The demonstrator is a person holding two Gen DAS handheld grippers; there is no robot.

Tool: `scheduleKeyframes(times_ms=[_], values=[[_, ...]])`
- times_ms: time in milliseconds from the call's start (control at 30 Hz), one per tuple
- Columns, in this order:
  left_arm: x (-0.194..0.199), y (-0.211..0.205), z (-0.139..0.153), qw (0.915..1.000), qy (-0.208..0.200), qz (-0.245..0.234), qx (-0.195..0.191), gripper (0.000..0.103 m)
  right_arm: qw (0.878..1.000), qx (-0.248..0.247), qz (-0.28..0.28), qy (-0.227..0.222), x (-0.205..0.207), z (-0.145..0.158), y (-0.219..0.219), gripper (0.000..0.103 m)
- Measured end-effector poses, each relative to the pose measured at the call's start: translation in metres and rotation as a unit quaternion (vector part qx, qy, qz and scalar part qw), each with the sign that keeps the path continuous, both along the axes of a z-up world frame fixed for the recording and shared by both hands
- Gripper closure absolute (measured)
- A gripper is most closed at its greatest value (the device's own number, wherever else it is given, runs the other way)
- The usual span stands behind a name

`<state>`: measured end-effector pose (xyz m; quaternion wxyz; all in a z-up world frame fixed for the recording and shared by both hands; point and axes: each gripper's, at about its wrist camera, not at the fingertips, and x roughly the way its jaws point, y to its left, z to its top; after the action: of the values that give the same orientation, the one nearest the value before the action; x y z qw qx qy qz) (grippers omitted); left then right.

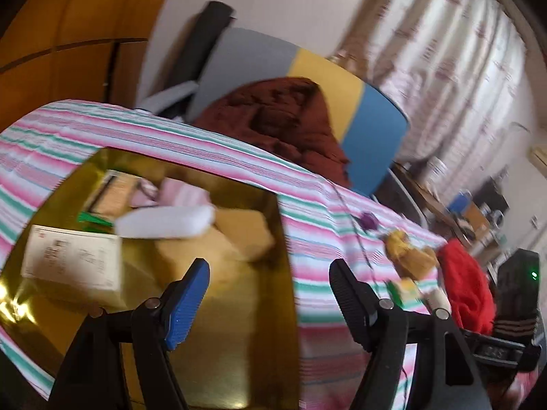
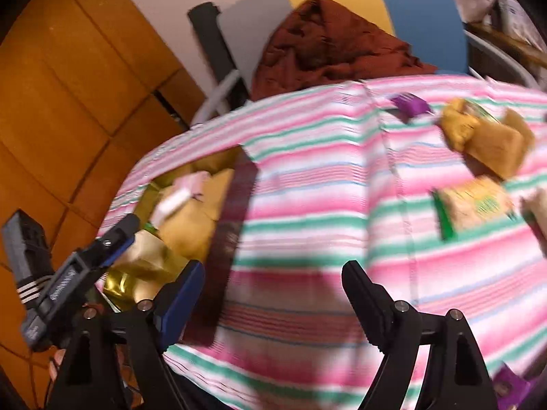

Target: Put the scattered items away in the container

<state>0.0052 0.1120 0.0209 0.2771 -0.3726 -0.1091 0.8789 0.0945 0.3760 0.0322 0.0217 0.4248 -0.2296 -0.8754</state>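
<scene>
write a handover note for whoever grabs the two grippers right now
Left gripper: open, empty, over the gold container.
Right gripper: open, empty, above the striped cloth.
Done: a white block, a printed card and tan pieces already lie in the container.
Left: purple piece, tan bundle, green-edged packet, red item, another purple piece at the near edge.

Left wrist view is angled down over the gold-lined container [image 1: 222, 307] — seen close, from above. Right wrist view is tilted down onto the striped cloth [image 2: 307, 205], container at its left. Shared by both — cloth, container, brown garment [image 1: 273, 116].
</scene>
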Motion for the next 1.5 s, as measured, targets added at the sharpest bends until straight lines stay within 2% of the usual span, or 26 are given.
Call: scheduleKeyframes(times_ms=[167,300,367,433,567,767,800,867,900,967,1000,1067,1233,1300,1333,1367,1433,1500], values=[[0.026,0.029,0.004,0.9983,0.016,-0.055,-0.006,0.029,0.998,0.009,-0.038,-0.039,0.029,-0.004,0.039,0.019],[0.043,0.045,0.006,0.9961,0.022,-0.085,0.001,0.029,0.992,0.067,-0.013,-0.109,0.046,0.004,0.073,0.010],[0.049,0.052,0.005,0.9949,0.021,-0.098,0.000,0.029,0.981,0.113,0.008,-0.158,0.054,0.006,0.088,0.010],[0.054,0.059,0.003,0.9936,0.019,-0.111,0.000,0.029,0.968,0.139,0.030,-0.206,0.063,0.002,0.099,0.010],[0.062,0.066,-0.001,0.9917,0.011,-0.128,0.002,0.029,0.943,0.157,0.059,-0.287,0.077,-0.016,0.117,0.010],[0.067,0.065,0.000,0.9906,0.012,-0.136,-0.004,0.029,0.920,0.128,0.099,-0.358,0.082,-0.052,0.124,0.011],[0.067,0.065,0.000,0.9906,0.012,-0.136,-0.004,0.029,0.912,0.147,0.112,-0.367,0.083,-0.058,0.122,0.014],[0.065,0.063,-0.001,0.9912,0.009,-0.132,-0.003,0.029,0.896,0.176,0.134,-0.385,0.083,-0.068,0.118,0.031],[0.064,0.062,-0.002,0.9915,0.006,-0.130,-0.003,0.029,0.895,0.172,0.141,-0.388,0.083,-0.071,0.117,0.047],[0.061,0.060,-0.004,0.9919,-0.002,-0.127,0.001,0.029,0.893,0.167,0.151,-0.389,0.082,-0.075,0.118,0.047],[0.060,0.060,-0.005,0.9922,-0.005,-0.125,0.002,0.029,0.893,0.171,0.155,-0.386,0.081,-0.074,0.118,0.051],[0.060,0.061,-0.006,0.9925,-0.006,-0.122,0.000,0.029,0.901,0.168,0.153,-0.368,0.077,-0.069,0.120,0.051],[0.062,0.070,-0.008,0.9912,-0.004,-0.132,-0.011,0.029,0.948,0.145,0.090,-0.269,0.052,-0.043,0.135,0.050],[0.064,0.074,-0.009,0.9901,-0.004,-0.139,-0.018,0.029,0.968,0.100,0.055,-0.222,0.044,-0.039,0.146,0.041],[0.065,0.075,-0.009,0.9895,-0.003,-0.142,-0.023,0.029,0.976,0.077,0.032,-0.201,0.042,-0.039,0.153,0.025],[0.067,0.077,-0.010,0.9889,-0.001,-0.146,-0.030,0.029,0.978,0.070,0.020,-0.197,0.042,-0.039,0.157,0.018],[0.068,0.078,-0.012,0.9882,0.001,-0.149,-0.037,0.029,0.982,0.074,-0.009,-0.171,0.045,-0.031,0.173,0.017],[0.067,0.079,-0.015,0.9883,-0.002,-0.147,-0.040,0.029,0.984,0.103,-0.049,-0.140,0.052,-0.014,0.189,0.017]])
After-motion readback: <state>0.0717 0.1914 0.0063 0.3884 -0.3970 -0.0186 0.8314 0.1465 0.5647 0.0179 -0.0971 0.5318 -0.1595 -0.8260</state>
